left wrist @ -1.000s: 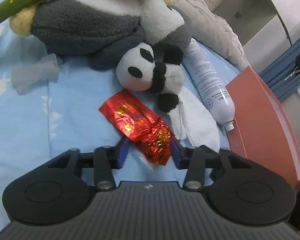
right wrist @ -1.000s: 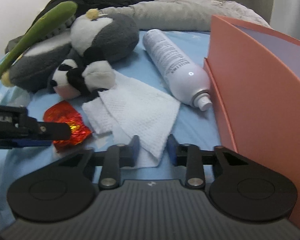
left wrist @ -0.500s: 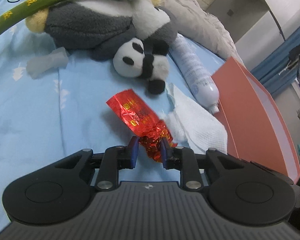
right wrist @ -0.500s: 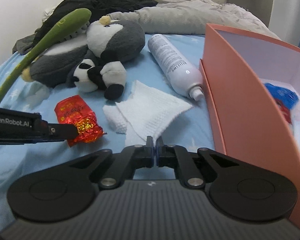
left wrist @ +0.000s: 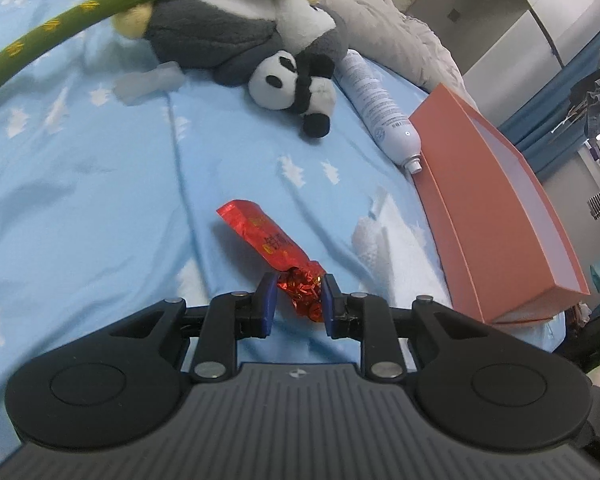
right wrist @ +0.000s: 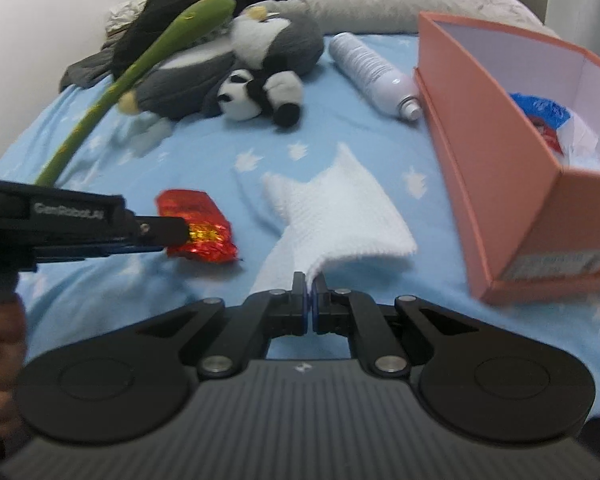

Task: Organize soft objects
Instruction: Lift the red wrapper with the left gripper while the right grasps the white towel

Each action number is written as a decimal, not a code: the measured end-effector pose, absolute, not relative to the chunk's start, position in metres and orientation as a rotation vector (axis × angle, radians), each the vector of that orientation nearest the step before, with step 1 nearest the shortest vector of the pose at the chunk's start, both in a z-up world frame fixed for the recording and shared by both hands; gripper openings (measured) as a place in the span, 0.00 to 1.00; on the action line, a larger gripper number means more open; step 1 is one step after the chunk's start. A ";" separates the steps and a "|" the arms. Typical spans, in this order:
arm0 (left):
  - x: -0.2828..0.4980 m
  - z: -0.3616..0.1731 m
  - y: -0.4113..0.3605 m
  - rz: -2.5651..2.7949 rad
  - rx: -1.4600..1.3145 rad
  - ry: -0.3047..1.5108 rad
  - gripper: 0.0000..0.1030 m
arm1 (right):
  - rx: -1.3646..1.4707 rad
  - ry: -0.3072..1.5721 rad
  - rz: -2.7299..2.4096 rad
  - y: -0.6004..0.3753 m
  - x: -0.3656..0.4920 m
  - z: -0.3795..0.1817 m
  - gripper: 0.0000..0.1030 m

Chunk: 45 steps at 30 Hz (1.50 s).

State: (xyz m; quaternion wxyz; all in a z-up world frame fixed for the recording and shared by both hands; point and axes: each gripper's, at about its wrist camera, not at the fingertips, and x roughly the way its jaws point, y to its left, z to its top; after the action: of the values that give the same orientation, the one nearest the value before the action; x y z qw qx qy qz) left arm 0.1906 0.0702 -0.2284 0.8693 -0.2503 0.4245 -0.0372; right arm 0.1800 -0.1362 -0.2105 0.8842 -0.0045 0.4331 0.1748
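My left gripper (left wrist: pixel 298 298) is shut on the crumpled end of a red foil packet (left wrist: pixel 269 242), which hangs lifted above the blue bedsheet; the packet (right wrist: pixel 196 224) also shows in the right wrist view, in the left gripper (right wrist: pixel 180 236). A corner of a white cloth (right wrist: pixel 340 220) is pinched in my right gripper (right wrist: pixel 310 300), which is shut on it, and the cloth is raised off the sheet. The cloth (left wrist: pixel 396 248) lies blurred at the right in the left wrist view. A small panda plush (left wrist: pixel 292 84) and a grey plush (left wrist: pixel 220 36) rest farther back.
An open orange box (right wrist: pixel 500 152) stands at the right with blue, red and white items inside. A white spray bottle (right wrist: pixel 374 74) lies beside it. A long green plush (right wrist: pixel 140 76) arcs at the left. Rumpled bedding and dark clothes sit at the back.
Both grippers closed, the left on the red packet and the right on the white cloth, then pulled back and up with them, away from the plush toys.
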 end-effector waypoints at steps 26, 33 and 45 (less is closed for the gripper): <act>0.159 -0.219 0.046 0.040 -0.332 0.813 0.63 | -0.026 0.812 0.454 -0.149 0.160 -0.197 0.45; 0.177 -0.232 0.036 0.022 -0.276 0.868 0.64 | -0.092 0.797 0.452 -0.146 0.185 -0.210 0.55; 0.190 -0.246 0.029 0.024 -0.209 0.906 0.67 | -0.145 0.815 0.484 -0.149 0.206 -0.247 0.57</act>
State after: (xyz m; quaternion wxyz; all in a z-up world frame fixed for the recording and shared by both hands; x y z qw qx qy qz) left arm 0.1896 0.0291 -0.2459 0.8938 -0.1008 0.4367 0.0117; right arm 0.2064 -0.1490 -0.2470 0.8872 -0.0699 0.3921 0.2330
